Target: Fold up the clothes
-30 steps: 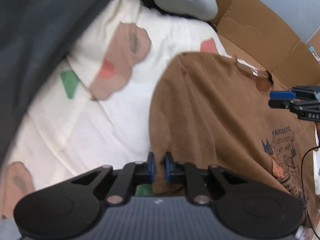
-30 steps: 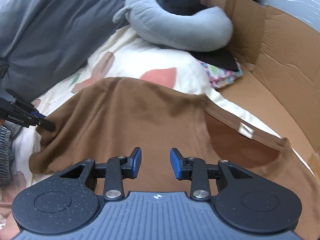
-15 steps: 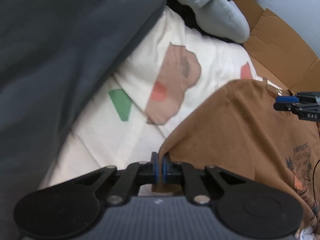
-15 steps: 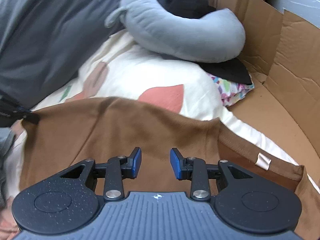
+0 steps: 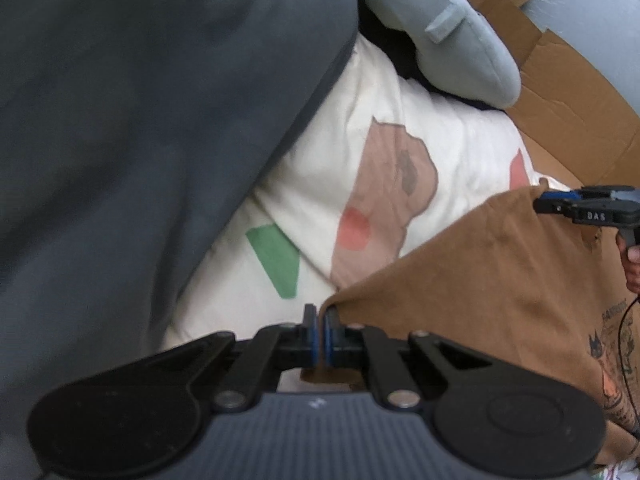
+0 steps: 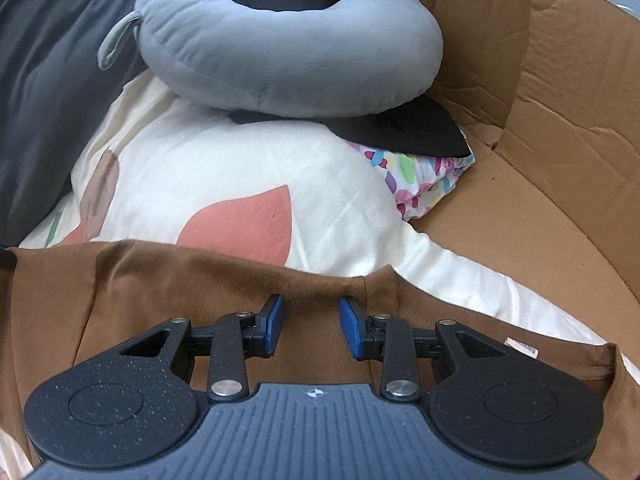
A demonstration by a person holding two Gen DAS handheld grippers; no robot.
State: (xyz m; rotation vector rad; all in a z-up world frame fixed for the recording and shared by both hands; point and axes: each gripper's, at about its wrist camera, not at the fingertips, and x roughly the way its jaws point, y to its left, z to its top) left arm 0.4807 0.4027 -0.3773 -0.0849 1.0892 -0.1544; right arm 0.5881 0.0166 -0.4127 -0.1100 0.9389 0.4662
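Left wrist, tool (image 5: 320, 334) apparently pinching shirt (image 5: 480, 280) edge

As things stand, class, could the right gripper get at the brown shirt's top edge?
Probably yes: the right gripper hangs open just over the brown shirt, nothing lies between them, and the left gripper pinches a far corner.
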